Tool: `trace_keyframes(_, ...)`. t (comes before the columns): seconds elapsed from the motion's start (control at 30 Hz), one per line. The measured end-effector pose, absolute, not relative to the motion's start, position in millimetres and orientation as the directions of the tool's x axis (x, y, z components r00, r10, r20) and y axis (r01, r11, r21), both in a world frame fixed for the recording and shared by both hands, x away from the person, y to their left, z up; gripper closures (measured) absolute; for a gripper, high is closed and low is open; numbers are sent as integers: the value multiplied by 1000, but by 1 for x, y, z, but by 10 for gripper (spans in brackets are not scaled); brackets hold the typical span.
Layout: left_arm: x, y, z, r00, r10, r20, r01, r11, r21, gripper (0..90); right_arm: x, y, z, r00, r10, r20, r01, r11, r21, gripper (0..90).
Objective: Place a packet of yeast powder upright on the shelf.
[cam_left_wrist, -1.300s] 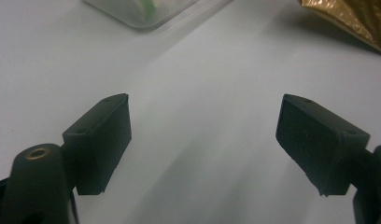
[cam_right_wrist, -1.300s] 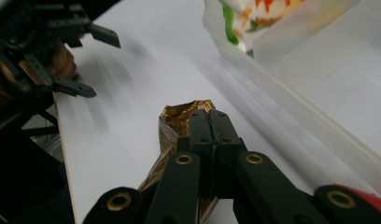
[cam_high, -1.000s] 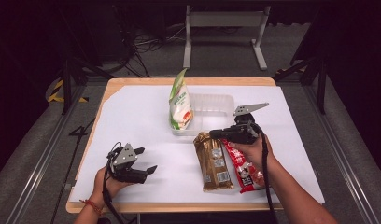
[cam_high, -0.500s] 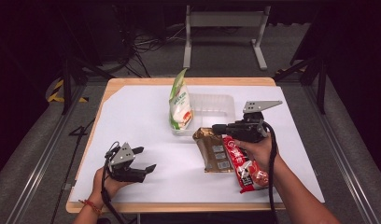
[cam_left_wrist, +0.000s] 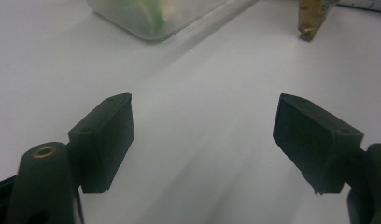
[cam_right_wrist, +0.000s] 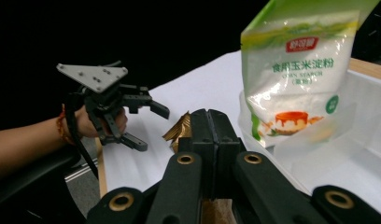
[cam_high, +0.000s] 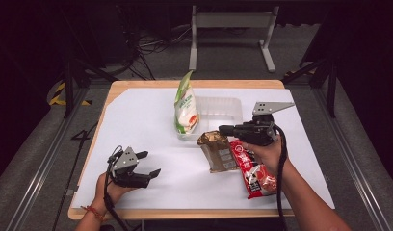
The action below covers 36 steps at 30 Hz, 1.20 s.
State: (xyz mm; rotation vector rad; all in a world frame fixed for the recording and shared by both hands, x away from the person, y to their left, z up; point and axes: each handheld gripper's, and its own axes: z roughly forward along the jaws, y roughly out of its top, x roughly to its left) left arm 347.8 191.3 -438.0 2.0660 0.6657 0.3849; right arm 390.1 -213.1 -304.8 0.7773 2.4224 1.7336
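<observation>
Near the table's middle, your right gripper (cam_high: 224, 129) has its jaws pressed together on the top edge of the brown packet (cam_high: 217, 151), which lies left of the red packet (cam_high: 252, 168). Just beyond stands the green-and-white pouch (cam_high: 186, 107) in the clear tray (cam_high: 222, 107). Your left gripper (cam_high: 149, 164), jaws spread apart, rests at near left.

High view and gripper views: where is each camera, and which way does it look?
High view: above the person's side, looking down on the table; both forearms show.
Left gripper view: rides the left tongs, facing the tub; open jaws.
Right gripper view: rides the right tongs, facing the starch bag; shut jaws, other hand.
Shared: the brown packet.
</observation>
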Motion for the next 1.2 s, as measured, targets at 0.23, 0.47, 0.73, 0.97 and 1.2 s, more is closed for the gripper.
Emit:
trace_keyframes(0.23, 348, 192, -438, 807, 590, 14, 310, -444, 841, 215, 390, -215, -291, -865, 447, 228, 340, 189, 921, 900)
trace_keyframes(0.47, 348, 193, -438, 808, 590, 4, 312, -433, 846, 218, 395, -210, -271, -863, 463, 202, 308, 163, 937, 900)
trace_keyframes(0.73, 348, 193, -437, 807, 590, 4, 308, -428, 850, 222, 419, -197, -250, -827, 527, 195, 295, 112, 949, 900)
trace_keyframes(0.97, 347, 194, -436, 807, 591, 3, 307, -422, 853, 224, 443, -180, -244, -770, 614, 173, 295, 102, 950, 900)
trace_keyframes(1.2, 348, 194, -436, 812, 584, 7, 299, -425, 854, 227, 468, -173, -247, -703, 686, 186, 324, 77, 943, 900)
